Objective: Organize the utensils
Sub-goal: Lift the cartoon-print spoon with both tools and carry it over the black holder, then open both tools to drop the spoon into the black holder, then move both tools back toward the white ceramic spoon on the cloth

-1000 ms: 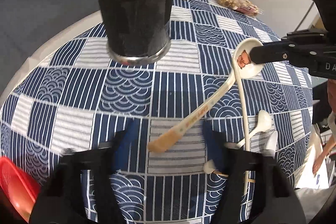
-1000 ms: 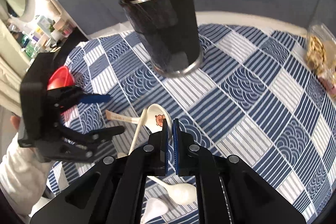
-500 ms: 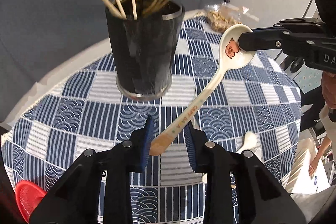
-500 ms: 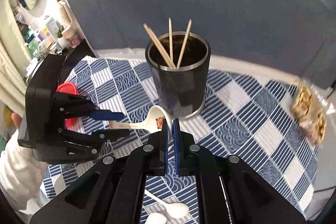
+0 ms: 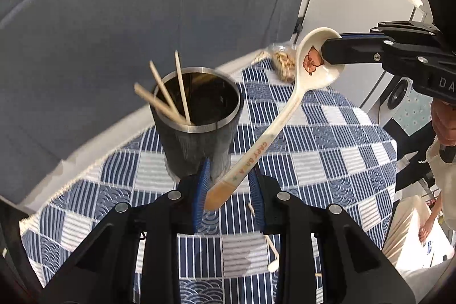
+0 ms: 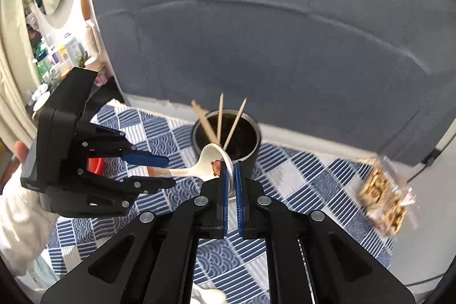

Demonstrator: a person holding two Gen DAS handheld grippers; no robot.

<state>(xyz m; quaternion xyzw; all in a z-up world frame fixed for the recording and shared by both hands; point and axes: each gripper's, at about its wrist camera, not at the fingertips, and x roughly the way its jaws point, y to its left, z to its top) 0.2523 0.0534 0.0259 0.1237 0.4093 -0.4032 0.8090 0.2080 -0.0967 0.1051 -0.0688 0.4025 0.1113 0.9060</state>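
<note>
Above the checked blue-and-white cloth [image 5: 327,138] of the tabletop, a cream ceramic spoon [image 5: 273,130] with a cartoon pig printed in its bowl is held in the air by the right claw [image 6: 231,173], whose blue pads are pressed together on the rim of the spoon's bowl. Its handle slants down and toward the left claw [image 5: 228,184], ending between that claw's spread fingers; whether either blue pad touches the handle cannot be told. Just beyond the spoon stands a dark cylindrical holder [image 5: 196,130] with a metal rim, upright on the cloth and containing three wooden chopsticks [image 5: 171,96] that lean against its left inner wall. At the far right edge of the tabletop lies a clear packet of snacks [image 6: 382,190], blurred in both views. Near the left claw, on the cloth below it, parts of pale utensils [image 5: 270,247] are visible. A red object [image 6: 95,164] shows behind the left claw in the right wrist view.
</note>
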